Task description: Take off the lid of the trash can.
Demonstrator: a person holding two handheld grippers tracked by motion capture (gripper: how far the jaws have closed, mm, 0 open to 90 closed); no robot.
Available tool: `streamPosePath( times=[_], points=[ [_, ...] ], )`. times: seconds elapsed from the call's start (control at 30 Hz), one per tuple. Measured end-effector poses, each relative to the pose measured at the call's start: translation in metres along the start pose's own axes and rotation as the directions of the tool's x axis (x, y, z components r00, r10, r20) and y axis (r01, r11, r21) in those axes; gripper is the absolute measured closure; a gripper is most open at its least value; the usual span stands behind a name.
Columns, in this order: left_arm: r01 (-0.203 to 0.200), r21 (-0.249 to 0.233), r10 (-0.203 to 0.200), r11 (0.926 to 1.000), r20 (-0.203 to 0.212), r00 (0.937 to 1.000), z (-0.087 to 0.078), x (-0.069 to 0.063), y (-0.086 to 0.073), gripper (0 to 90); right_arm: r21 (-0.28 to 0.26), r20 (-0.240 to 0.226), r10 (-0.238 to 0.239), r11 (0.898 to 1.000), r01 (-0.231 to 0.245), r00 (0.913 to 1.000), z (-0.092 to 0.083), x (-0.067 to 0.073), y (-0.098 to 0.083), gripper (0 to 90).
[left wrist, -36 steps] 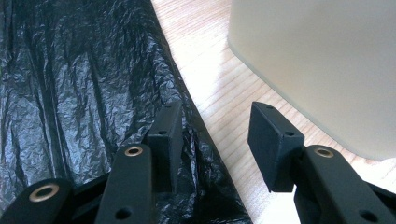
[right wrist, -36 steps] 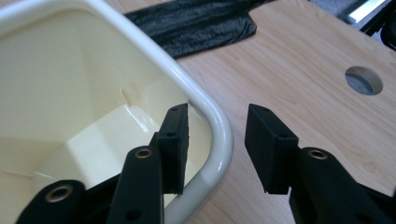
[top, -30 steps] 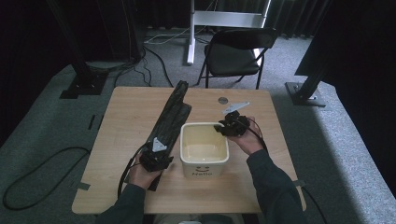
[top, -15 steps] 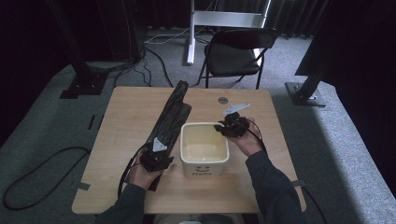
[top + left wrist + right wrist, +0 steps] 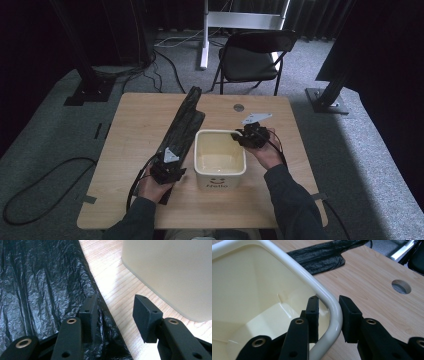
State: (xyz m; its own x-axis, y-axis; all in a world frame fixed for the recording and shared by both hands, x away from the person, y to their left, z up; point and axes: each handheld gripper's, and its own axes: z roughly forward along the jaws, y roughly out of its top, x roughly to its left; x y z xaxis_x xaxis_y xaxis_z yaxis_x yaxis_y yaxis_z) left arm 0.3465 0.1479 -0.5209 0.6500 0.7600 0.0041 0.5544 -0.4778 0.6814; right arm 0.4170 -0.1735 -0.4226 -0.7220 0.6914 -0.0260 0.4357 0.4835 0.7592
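With one pad inside and one outside the rounded rim, your right gripper [image 5: 328,320] straddles the cream bin [image 5: 249,290] at its corner, low in the middle of the right gripper view. The jaws have just been closing and the rim sits between them. The outer pad looks to touch the rim, but a sliver of gap may remain at the inner pad, so I cannot tell whether the pinch is firm. In the high view, that gripper [image 5: 248,136] sits at the bin's [image 5: 220,159] upper right corner, near the centre of the frame.

Your left gripper [image 5: 115,315] stands well open and holds nothing. Its left pad rests on or just above the edge of the black plastic bag [image 5: 45,290], and its right pad hangs over bare wood beside the bin's wall [image 5: 170,272], in the upper right of the left gripper view. From above, the bag [image 5: 182,122] lies flat as a long strip running from the upper middle of the table [image 5: 135,120] down to your left gripper [image 5: 167,172], just left of the bin.

You seem to be steadying the bin before lining it with the bag. Next, finish the squeeze on the rim so the bin cannot slide, then lower the left jaws onto the bag's edge, pinch one thin layer and lift it toward the opening.
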Motion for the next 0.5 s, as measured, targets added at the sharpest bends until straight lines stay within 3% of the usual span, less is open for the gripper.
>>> streamPosePath(
  times=[0.5],
  points=[
    [-0.003,0.001,0.003,1.0000,0.008,1.0000,-0.001,0.000,0.000,55.9,-0.056,-0.016,0.020,0.998,-0.021,0.9997,-0.015,-0.003,0.000,72.4]
  ],
)
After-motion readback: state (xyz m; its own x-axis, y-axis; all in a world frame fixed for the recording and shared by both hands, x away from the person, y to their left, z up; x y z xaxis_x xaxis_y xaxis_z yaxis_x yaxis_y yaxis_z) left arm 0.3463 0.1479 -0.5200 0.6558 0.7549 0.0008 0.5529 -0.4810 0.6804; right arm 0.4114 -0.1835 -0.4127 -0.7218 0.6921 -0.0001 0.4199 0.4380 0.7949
